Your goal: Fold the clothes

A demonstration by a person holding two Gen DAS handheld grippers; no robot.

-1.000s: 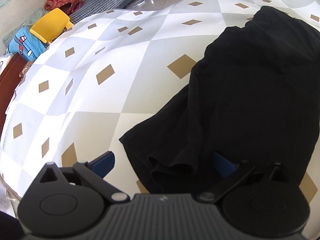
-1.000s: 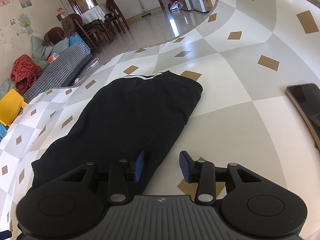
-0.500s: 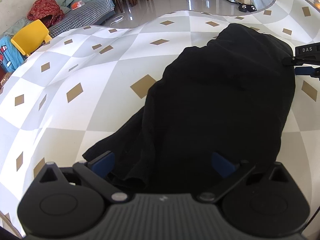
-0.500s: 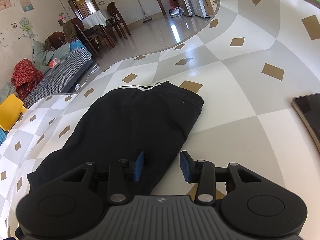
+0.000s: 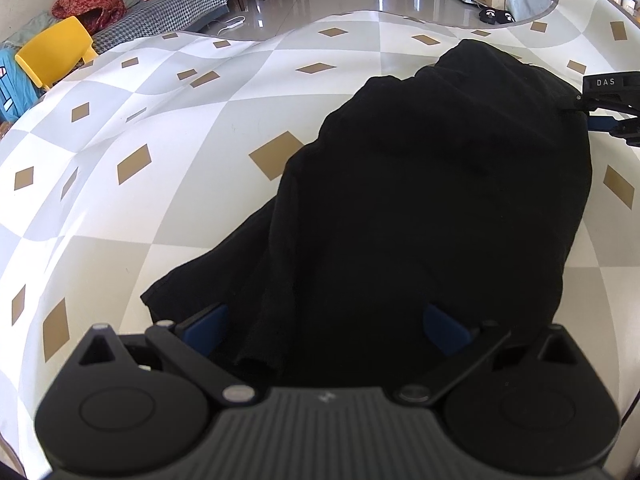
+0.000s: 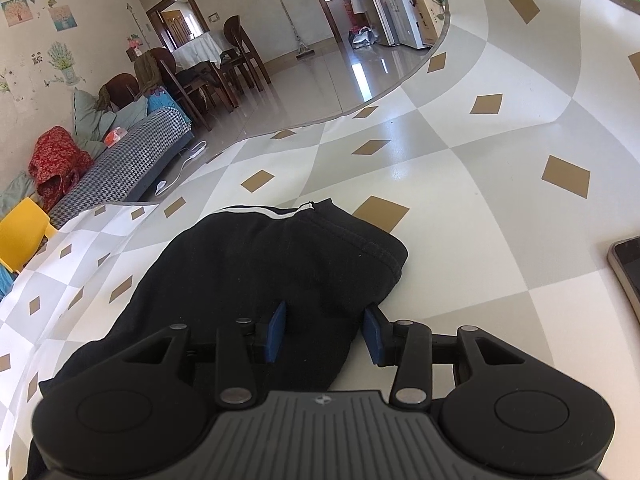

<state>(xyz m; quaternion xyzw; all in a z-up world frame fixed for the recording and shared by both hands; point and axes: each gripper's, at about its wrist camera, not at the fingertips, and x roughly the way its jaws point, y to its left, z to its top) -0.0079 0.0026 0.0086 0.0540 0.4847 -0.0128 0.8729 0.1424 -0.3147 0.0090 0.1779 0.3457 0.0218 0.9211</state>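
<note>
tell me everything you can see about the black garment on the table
The black garment is soft knit cloth with a ribbed band and a white stripe at its far end. It lies loosely folded and rumpled on the checked tablecloth. The left gripper straddles its near end, jaws wide. The right gripper, jaws opening, has its side edge between the pads.

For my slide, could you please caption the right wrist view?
Right gripper opening astride the black garment's edge.
</note>
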